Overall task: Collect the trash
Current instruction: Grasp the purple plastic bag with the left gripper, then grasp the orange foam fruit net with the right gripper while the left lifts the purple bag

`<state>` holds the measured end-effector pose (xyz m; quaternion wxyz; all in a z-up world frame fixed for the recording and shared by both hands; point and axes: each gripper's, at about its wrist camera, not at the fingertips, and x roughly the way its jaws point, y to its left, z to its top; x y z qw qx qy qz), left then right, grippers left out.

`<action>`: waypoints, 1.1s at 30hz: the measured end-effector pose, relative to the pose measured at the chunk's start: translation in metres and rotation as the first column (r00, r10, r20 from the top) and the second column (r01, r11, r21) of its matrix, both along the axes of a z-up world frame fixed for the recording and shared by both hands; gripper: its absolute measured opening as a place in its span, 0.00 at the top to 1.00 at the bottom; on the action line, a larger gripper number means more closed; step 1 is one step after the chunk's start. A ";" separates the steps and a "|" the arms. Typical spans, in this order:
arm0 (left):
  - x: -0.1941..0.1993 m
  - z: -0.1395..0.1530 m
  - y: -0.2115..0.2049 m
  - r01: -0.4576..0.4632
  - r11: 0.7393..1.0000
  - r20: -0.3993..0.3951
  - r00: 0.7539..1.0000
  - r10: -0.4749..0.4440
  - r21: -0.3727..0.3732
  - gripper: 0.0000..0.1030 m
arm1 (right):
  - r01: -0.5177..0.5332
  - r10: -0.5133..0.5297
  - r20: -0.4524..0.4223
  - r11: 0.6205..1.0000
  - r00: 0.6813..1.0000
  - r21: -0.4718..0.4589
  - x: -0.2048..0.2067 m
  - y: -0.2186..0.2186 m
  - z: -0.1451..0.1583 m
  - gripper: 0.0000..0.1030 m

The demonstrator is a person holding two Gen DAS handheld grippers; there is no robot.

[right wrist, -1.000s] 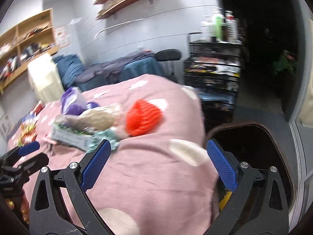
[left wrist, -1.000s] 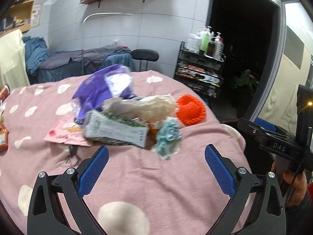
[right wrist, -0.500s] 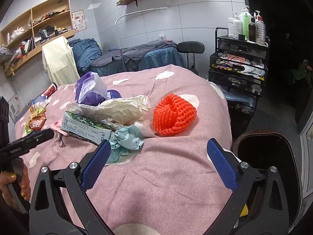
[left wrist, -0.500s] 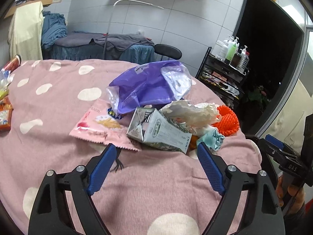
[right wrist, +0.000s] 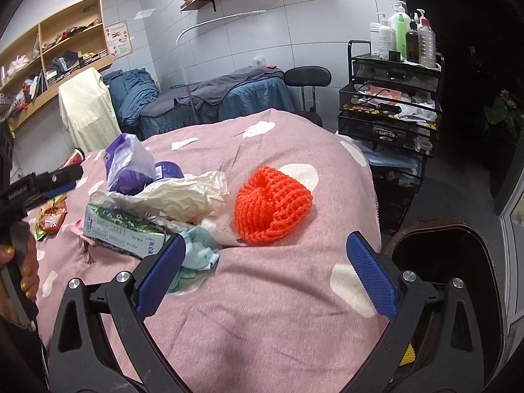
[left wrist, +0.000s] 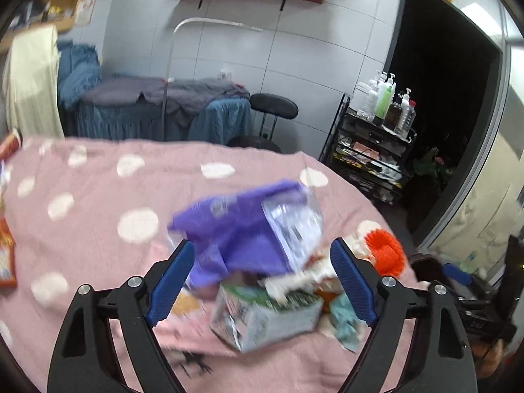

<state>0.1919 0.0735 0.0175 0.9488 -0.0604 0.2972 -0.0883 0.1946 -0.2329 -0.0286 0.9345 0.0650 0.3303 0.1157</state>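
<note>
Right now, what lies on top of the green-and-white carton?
Crumpled white paper drapes over the green-and-white carton; whatever else sits beneath that paper is hidden.

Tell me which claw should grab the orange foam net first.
Right. The right claw stands open with the orange foam fruit net straight ahead and the dark bin beside it. The left claw faces the purple plastic bag and green-white carton.

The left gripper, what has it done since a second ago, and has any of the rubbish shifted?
The left gripper swung in over the pile, its jaws narrowing slightly then reopening; the purple bag now sits between them, ungripped. The right gripper eased closer, open. The rubbish lies unmoved.
</note>
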 end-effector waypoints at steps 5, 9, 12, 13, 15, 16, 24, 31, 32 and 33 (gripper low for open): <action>0.032 0.006 0.008 0.096 0.986 -0.040 0.995 -0.091 0.134 0.18 | 0.001 -0.001 -0.009 1.000 1.000 -0.005 0.005 -0.001 -0.004 0.06; 0.051 -0.001 0.020 0.139 0.966 -0.072 0.989 -0.126 0.217 0.19 | 0.006 -0.006 -0.026 1.000 1.000 -0.001 0.010 -0.004 -0.010 0.06; 0.064 -0.011 0.029 0.216 0.956 -0.111 0.974 -0.197 0.196 0.20 | 0.007 -0.007 -0.032 1.000 0.999 -0.011 0.015 -0.002 -0.013 0.06; 0.068 -0.013 0.029 0.232 0.953 -0.118 0.970 -0.212 0.196 0.20 | 0.005 -0.006 -0.032 1.000 0.999 -0.014 0.017 -0.002 -0.013 0.06; 0.075 -0.021 0.026 0.279 0.941 -0.136 0.957 -0.256 0.191 0.23 | 0.000 0.000 -0.028 1.000 1.000 -0.021 0.019 0.000 -0.012 0.06; 0.079 -0.023 0.024 0.292 0.939 -0.145 0.952 -0.268 0.184 0.28 | -0.005 0.005 -0.026 1.000 1.000 -0.025 0.021 0.002 -0.011 0.06; 0.087 -0.036 0.021 0.311 0.941 -0.161 0.944 -0.288 0.138 0.83 | -0.024 0.023 -0.044 0.999 0.999 -0.035 0.033 0.007 -0.016 0.06; 0.062 -0.026 0.019 0.257 0.948 -0.085 0.966 -0.245 0.187 0.89 | -0.030 0.023 -0.106 0.997 0.994 -0.069 0.054 0.013 -0.024 0.08; 0.057 -0.020 0.021 0.242 0.954 -0.059 0.970 -0.235 0.176 0.89 | -0.035 0.026 -0.121 0.997 0.992 -0.068 0.059 0.013 -0.026 0.09; 0.054 -0.016 0.023 0.230 0.959 -0.042 0.973 -0.226 0.165 0.89 | -0.038 0.029 -0.132 0.997 0.991 -0.068 0.063 0.014 -0.028 0.11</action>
